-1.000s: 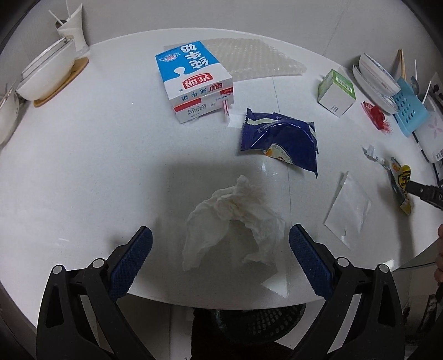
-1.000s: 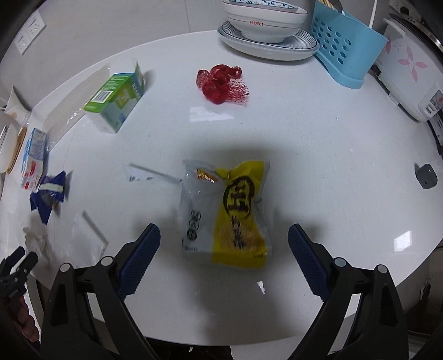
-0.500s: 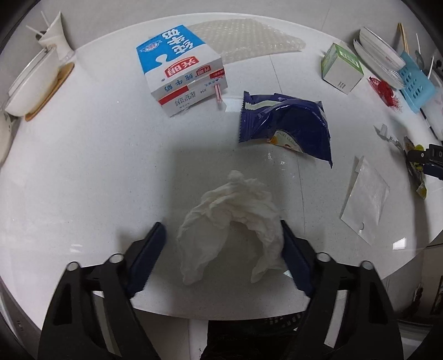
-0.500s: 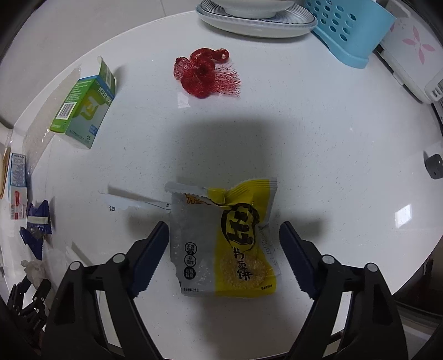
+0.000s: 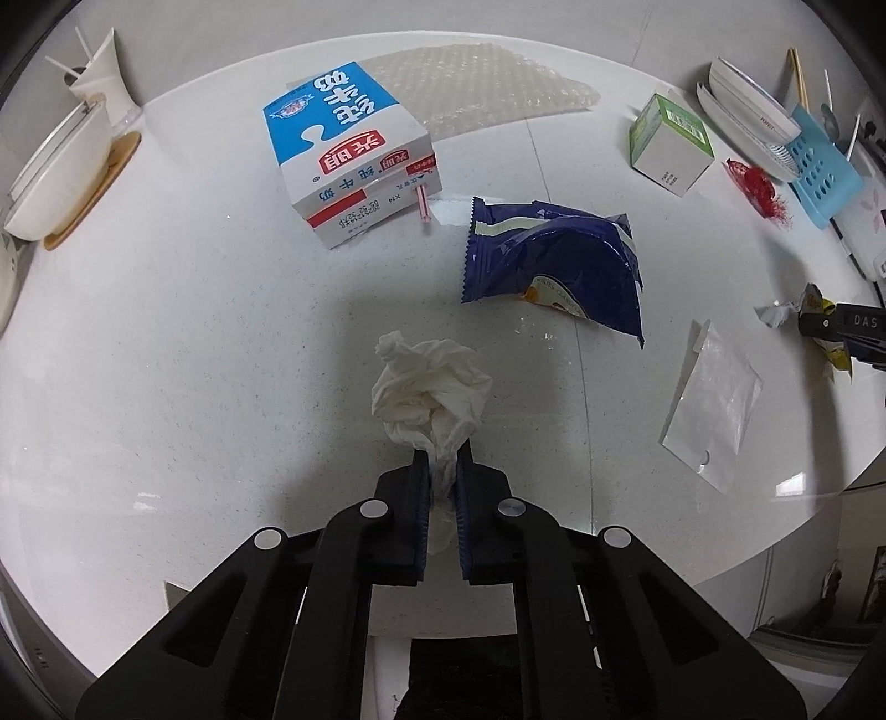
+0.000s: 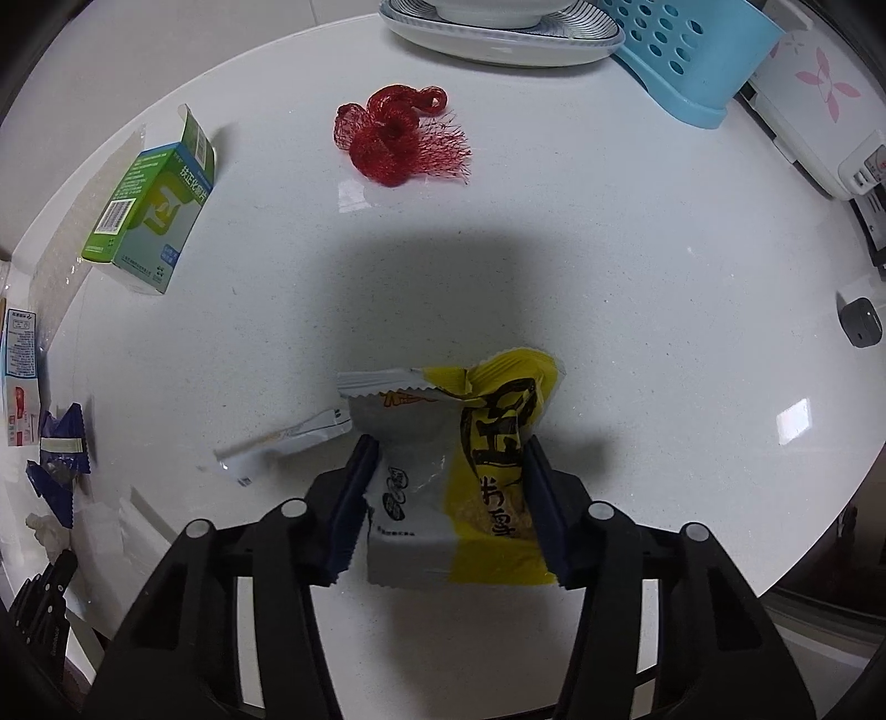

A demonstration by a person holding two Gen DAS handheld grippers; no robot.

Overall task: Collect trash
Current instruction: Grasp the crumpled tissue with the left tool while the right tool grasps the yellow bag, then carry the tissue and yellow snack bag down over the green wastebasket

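My left gripper (image 5: 443, 459) is shut on a crumpled white tissue (image 5: 429, 387), bunched up above the fingertips on the round white table (image 5: 166, 332). My right gripper (image 6: 448, 448) is closing on a yellow-and-grey snack wrapper (image 6: 487, 421). Both pads press its sides and the wrapper buckles upward. A blue-and-white milk carton (image 5: 349, 155), a dark blue wrapper (image 5: 554, 266), a clear plastic bag (image 5: 711, 410) and bubble wrap (image 5: 476, 88) lie beyond the tissue. A green box (image 6: 149, 216), red mesh netting (image 6: 398, 138) and a torn white strip (image 6: 282, 443) lie around the snack wrapper.
Stacked plates with a bowl (image 6: 498, 33), a blue perforated basket (image 6: 686, 50) and a white flowered appliance (image 6: 819, 122) line the far right. A white bowl on a coaster (image 5: 55, 177) sits at the far left. The table's edge runs just below both grippers.
Both grippers closed from wide open. The left one squeezed the flat tissue into a bunch. The right one came in on the snack wrapper's sides, and the wrapper now buckles.
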